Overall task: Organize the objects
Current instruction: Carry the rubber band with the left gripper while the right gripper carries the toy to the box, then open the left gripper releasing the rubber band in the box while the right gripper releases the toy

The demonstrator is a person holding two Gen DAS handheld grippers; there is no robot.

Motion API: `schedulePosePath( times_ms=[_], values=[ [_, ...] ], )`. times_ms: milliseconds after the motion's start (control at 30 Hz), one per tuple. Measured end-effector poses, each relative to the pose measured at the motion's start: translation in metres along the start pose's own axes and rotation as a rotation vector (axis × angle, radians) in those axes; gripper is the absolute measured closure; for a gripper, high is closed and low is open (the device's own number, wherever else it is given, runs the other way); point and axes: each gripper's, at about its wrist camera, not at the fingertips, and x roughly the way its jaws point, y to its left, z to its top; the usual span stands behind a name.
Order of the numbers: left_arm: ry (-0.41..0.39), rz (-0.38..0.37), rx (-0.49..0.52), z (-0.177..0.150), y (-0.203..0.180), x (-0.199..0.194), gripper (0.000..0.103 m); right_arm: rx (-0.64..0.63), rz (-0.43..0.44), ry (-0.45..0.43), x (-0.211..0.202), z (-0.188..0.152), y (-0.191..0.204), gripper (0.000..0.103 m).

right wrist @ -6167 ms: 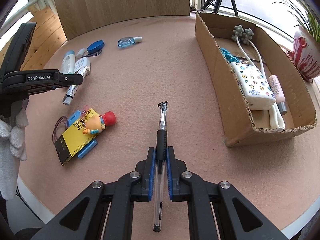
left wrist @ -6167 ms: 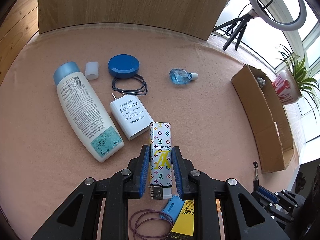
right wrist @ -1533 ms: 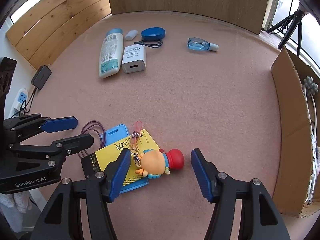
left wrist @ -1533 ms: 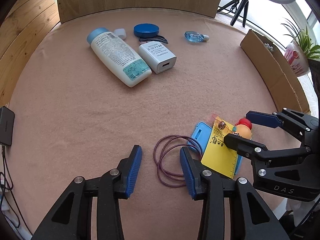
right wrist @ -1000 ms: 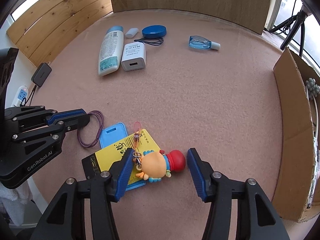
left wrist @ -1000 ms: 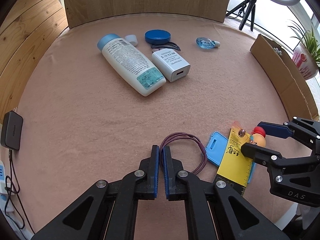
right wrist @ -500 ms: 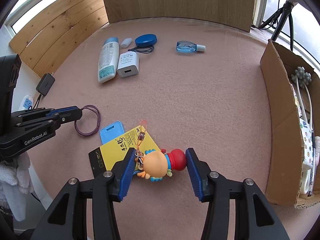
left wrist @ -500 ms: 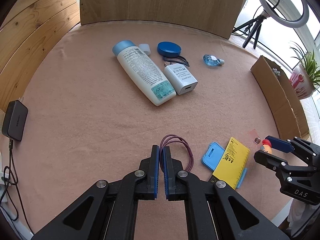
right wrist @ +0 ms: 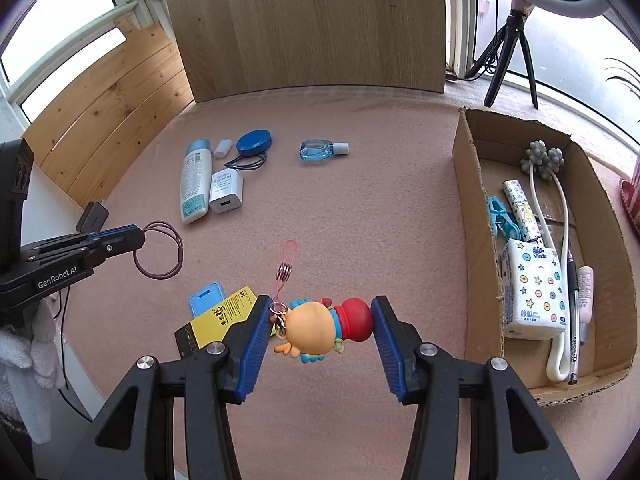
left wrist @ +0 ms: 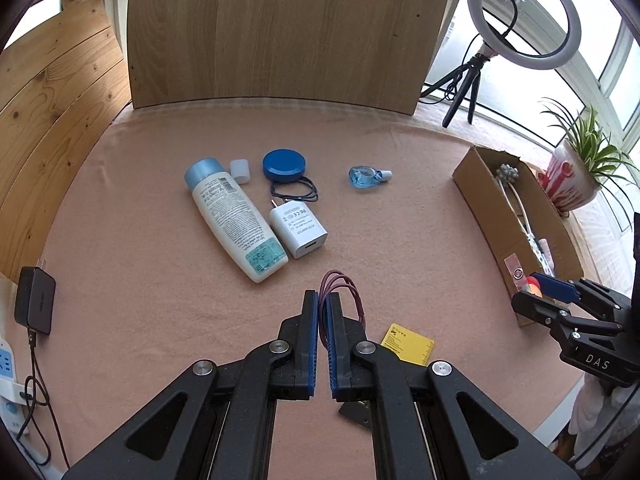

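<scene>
My left gripper [left wrist: 323,300] is shut on thin purple hair ties [left wrist: 352,296], which hang off its tips above the pink table. The right wrist view shows the same hair ties [right wrist: 164,252] dangling from that left gripper [right wrist: 138,238]. My right gripper [right wrist: 318,320] is shut on an orange and red toy figure keychain [right wrist: 324,330], lifted off the table, its pink strap [right wrist: 286,264] pointing away. In the left wrist view the right gripper [left wrist: 536,294] holds the figure in front of the cardboard box [left wrist: 480,208]. The box [right wrist: 476,216] holds a tissue pack, a pen and other small items.
On the table lie a yellow ruler [right wrist: 216,318] over a blue card holder [right wrist: 204,296], a white lotion bottle [left wrist: 236,220], a white charger [left wrist: 298,230], a blue round lid [left wrist: 284,164], a small blue bottle [left wrist: 368,176] and a white cap [left wrist: 240,170]. A ring light and plant stand at the right.
Both grippers have risen. The hair ties left the table in the left gripper; the toy figure lifted off the ruler in the right gripper and moved towards the box.
</scene>
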Motion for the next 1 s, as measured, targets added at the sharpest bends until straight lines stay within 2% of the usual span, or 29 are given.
schedulePosePath(
  times_ms=[333, 733, 1000],
  values=[
    [-0.043, -0.089, 0.096, 0.037, -0.072, 0.007, 0.099, 0.105, -0.093, -0.079, -0.038, 0.0, -0.065, 0.057],
    [-0.05, -0.231, 0.191, 0.074, -0.176, 0.038, 0.099, 0.206, -0.178, -0.102, -0.054, -0.012, -0.128, 0.057],
    [-0.037, -0.249, 0.218, 0.096, -0.223, 0.075, 0.099, 0.229, -0.207, -0.09, -0.051, -0.016, -0.15, 0.057]
  ],
)
